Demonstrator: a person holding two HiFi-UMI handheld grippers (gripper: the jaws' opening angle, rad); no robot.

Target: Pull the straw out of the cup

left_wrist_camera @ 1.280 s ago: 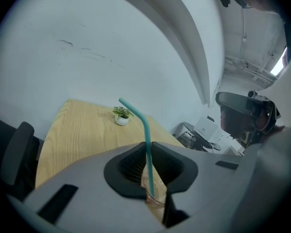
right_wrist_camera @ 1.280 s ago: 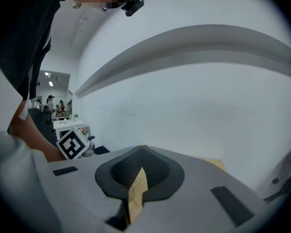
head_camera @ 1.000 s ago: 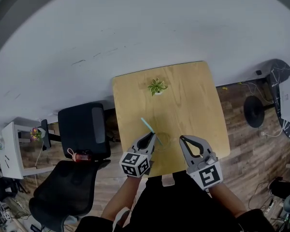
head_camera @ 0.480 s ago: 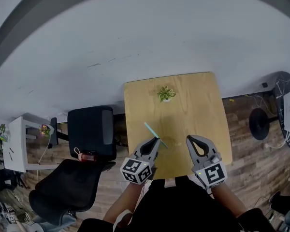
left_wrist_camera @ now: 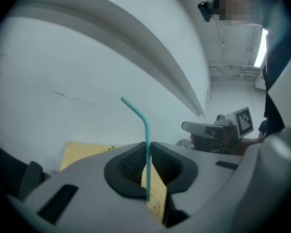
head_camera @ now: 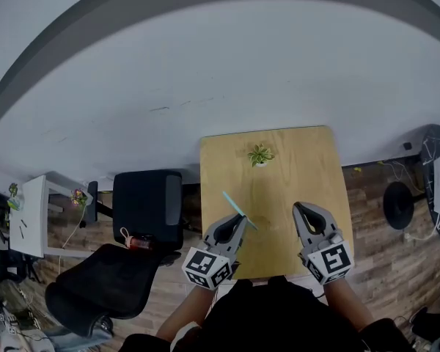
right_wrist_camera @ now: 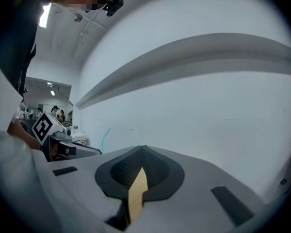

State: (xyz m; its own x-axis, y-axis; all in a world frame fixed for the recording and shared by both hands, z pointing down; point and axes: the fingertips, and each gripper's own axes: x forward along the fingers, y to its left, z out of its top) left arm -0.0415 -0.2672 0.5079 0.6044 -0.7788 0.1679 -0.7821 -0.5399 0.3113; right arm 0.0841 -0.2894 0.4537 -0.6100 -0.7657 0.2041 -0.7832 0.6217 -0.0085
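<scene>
My left gripper [head_camera: 240,217] is shut on a teal bendy straw [head_camera: 235,205] above the near part of the wooden table [head_camera: 308,167]. In the left gripper view the straw [left_wrist_camera: 146,130] stands upright, pinched between the ribbed pads [left_wrist_camera: 131,165]. Its bent top leans left and its lower end hangs free over the wood. My right gripper [head_camera: 302,210] hovers to the right, shut with nothing in it. In the right gripper view its jaws [right_wrist_camera: 141,149] meet, and the straw [right_wrist_camera: 105,135] shows faintly at the left. I cannot make out the cup clearly in any view.
A small potted plant [head_camera: 260,155] stands at the table's far edge. Two black office chairs [head_camera: 147,204] [head_camera: 95,292] stand left of the table, with a red object [head_camera: 136,240] between them. A white desk [head_camera: 26,218] is at the far left. A white wall lies beyond the table.
My left gripper has risen with the straw still pinched in it. The right gripper has come up a little beside it.
</scene>
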